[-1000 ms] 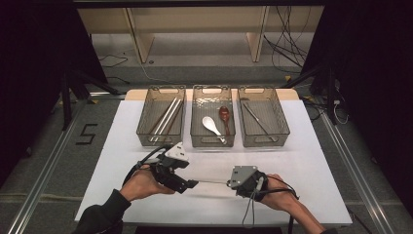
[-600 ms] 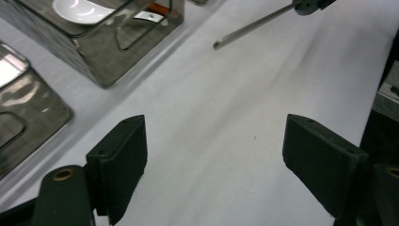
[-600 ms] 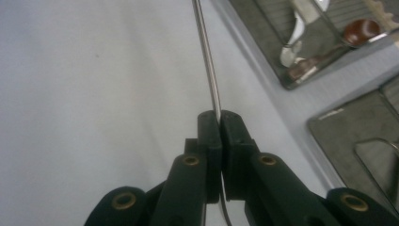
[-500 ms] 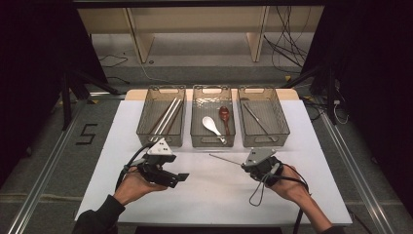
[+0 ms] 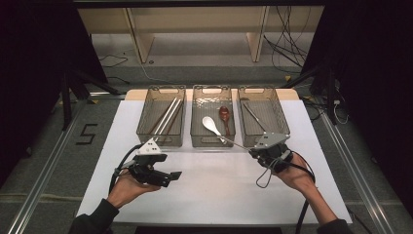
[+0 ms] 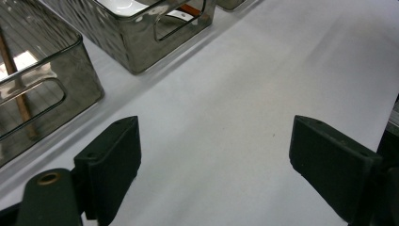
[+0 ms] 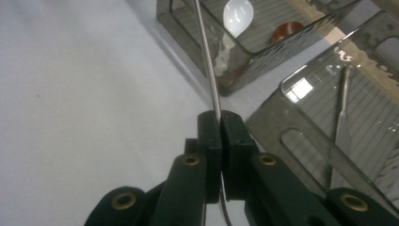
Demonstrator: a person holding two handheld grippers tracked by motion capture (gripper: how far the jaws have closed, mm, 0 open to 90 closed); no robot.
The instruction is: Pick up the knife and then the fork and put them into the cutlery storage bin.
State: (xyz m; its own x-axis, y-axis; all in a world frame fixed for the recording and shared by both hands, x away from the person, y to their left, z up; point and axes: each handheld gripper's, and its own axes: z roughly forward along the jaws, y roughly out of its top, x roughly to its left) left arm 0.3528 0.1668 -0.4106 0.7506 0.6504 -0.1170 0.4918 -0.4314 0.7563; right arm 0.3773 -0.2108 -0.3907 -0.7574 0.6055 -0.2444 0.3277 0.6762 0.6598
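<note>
Table inventory: three clear bins on a white sheet

Left bin (image 5: 160, 117): long chopsticks (image 5: 167, 116). Middle bin (image 5: 212, 117): white spoon (image 5: 211, 125) beside brown spoon (image 5: 224, 115). Right bin (image 5: 263, 117): one metal utensil (image 5: 253, 115). White table cover (image 5: 214, 185). Floor marking "5" (image 5: 87, 134); wooden shelving (image 5: 195, 29) behind.

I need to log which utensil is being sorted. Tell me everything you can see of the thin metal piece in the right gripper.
The thin metal piece is a slim, straight, shiny silver rod, likely a utensil handle; its far end cannot be made out. The right gripper is shut on one end. It is lifted off the white table, reaching toward the front edge of the middle bin.
</note>
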